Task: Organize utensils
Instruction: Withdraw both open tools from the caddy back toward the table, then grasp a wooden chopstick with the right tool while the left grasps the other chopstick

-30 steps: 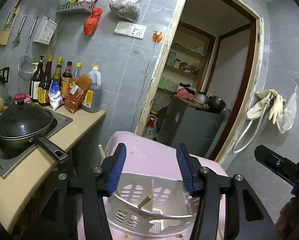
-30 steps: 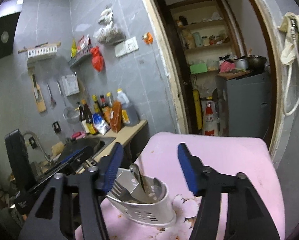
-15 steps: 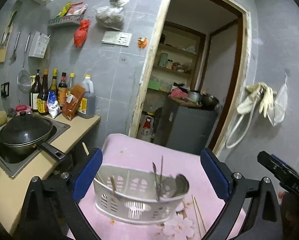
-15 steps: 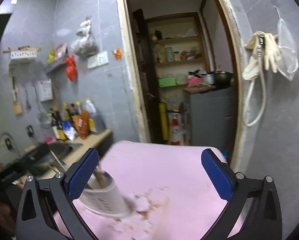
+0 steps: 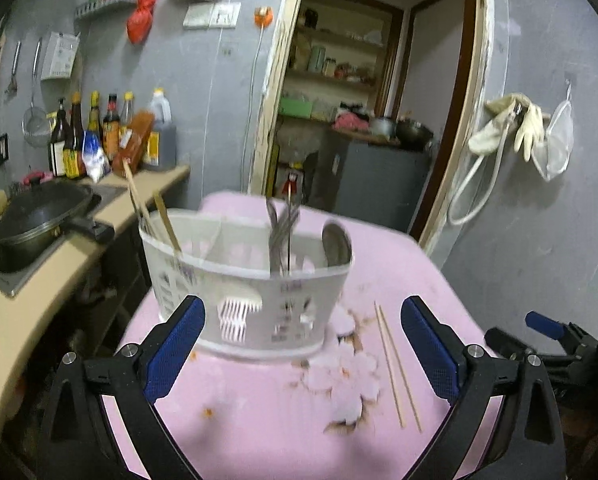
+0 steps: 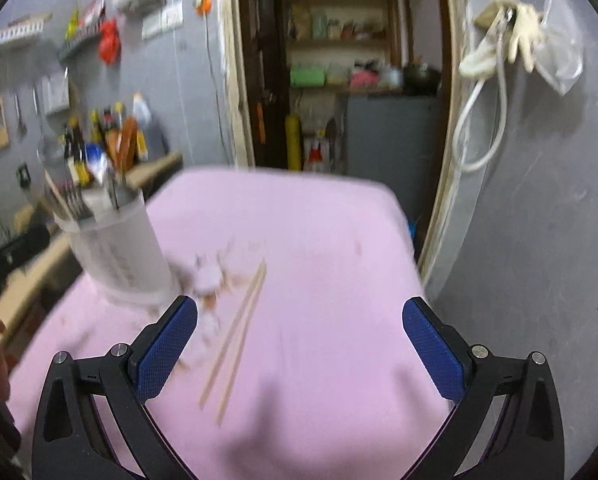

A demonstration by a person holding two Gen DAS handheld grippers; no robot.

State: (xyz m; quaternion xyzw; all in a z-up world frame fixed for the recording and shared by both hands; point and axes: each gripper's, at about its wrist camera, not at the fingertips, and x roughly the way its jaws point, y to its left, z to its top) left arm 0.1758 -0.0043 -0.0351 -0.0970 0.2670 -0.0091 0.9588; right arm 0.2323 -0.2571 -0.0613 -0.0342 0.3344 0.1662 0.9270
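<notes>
Chopsticks (image 5: 397, 364) lie right of the caddy (image 5: 247, 280) (on the table (image 5: 259, 420)).

No legible text in either view. The dark glass sauce bottles with yellow labels (image 5: 65, 142) at the back of the beige counter carry print too small and blurred to read. The white perforated plastic utensil caddy (image 5: 243, 280) on the pink tablecloth shows dark markings on its front wall, smeared by motion blur. The white card hanging on the grey wall (image 5: 61, 56) is also unreadable.
</notes>
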